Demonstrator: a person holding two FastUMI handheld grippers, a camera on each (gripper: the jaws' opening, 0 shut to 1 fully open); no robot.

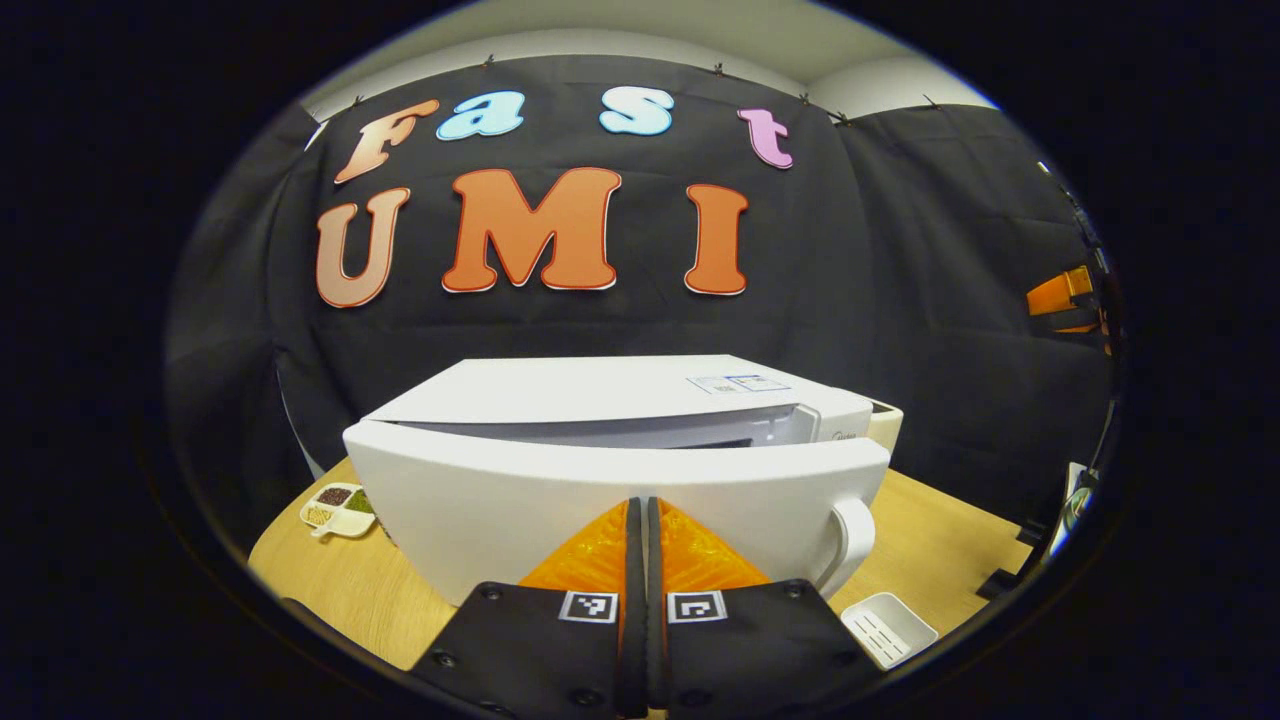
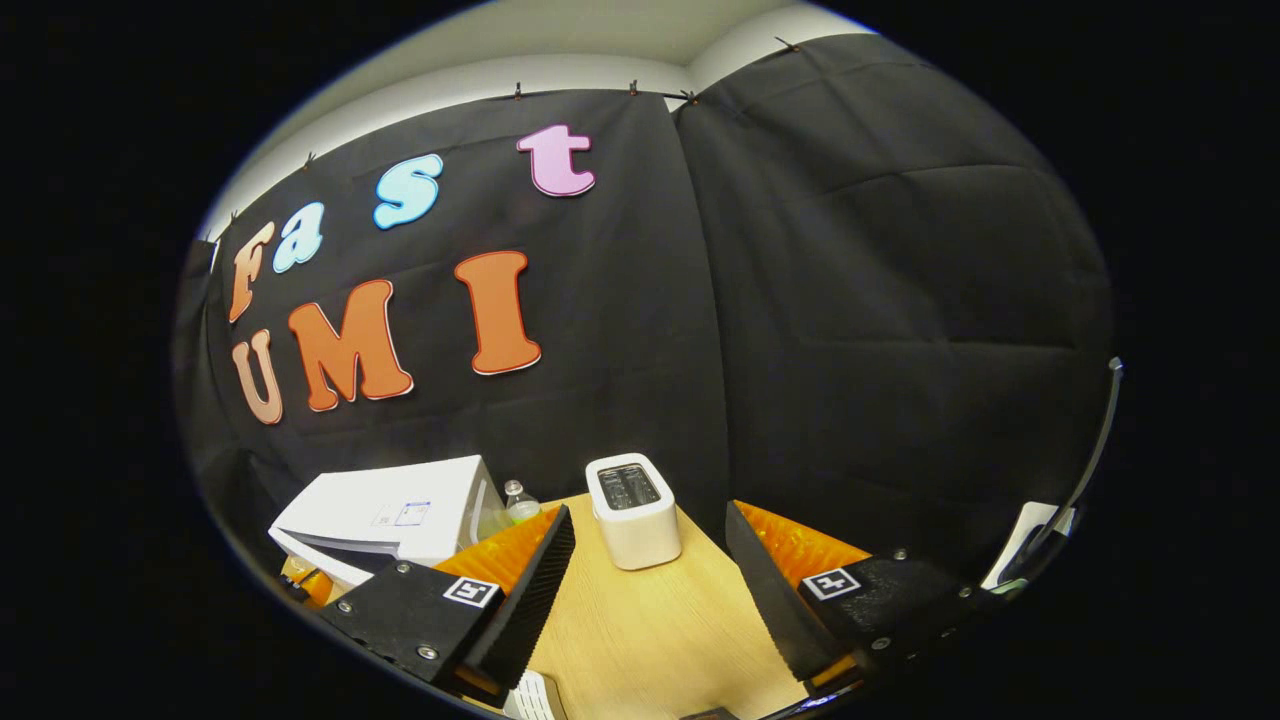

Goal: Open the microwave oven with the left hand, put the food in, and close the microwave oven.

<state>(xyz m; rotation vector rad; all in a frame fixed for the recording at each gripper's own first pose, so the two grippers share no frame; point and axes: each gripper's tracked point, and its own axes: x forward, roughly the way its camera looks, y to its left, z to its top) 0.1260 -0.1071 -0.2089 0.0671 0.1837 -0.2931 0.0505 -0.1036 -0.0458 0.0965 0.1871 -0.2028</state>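
The microwave [image 1: 620, 440] sits on the wooden table [image 1: 340, 590], its door [image 1: 600, 500] swung slightly ajar, a gap showing along the top. The left gripper [image 1: 641, 520] is right up against the door front, jaws closed together with nothing between them. The door looks like stiff, smooth plastic, light on its hinge; the curved handle [image 1: 850, 540] at its right end is probably the best hold. A food tray [image 1: 338, 508] lies left of the microwave. The right gripper [image 2: 650, 590] hangs wide open, empty, a toaster [image 2: 632, 510] beyond it.
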